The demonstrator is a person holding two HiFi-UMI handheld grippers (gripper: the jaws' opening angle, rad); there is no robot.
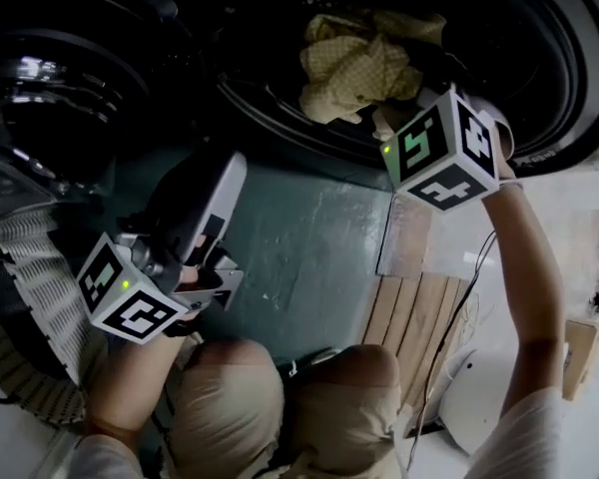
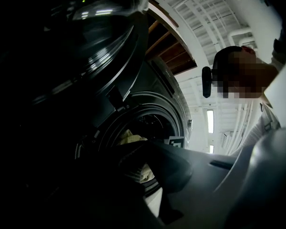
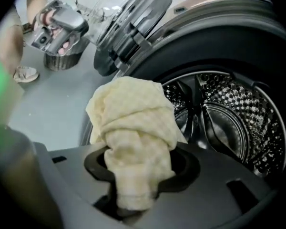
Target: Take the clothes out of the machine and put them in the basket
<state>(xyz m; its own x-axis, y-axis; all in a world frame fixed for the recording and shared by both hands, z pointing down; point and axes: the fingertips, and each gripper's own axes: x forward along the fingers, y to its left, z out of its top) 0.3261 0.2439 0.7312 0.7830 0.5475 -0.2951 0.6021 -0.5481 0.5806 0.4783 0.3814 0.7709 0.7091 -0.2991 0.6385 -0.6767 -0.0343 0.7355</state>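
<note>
Count on site: one front-loading washing machine point(image 3: 238, 42), its one door point(image 3: 128, 18) swung open to the side; one perforated drum point(image 3: 229, 123); one pale yellow checked cloth point(image 3: 133, 123); one white ribbed basket point(image 1: 35, 297) on the floor; two hand-held grippers. No second garment shows in the visible part of the drum. The right gripper point(image 3: 136, 180) is clamped on the cloth. Its jaws stand partly closed, and a narrow twisted end of the fabric is pinched between the dark pads point(image 3: 186, 168). The rest of the cloth bulges out past the fingertips in a loose bundle. That bundle sits at the mouth of the machine, in front of the near rim of the opening. It is well apart from the basket, which stands on the far side of the person's knees in the head view. The left gripper point(image 1: 230, 213) is raised beside the open door, away from the cloth. Its own view shows one grey jaw only, the other being lost in shadow, so its opening cannot be judged. No fabric shows in it.
</note>
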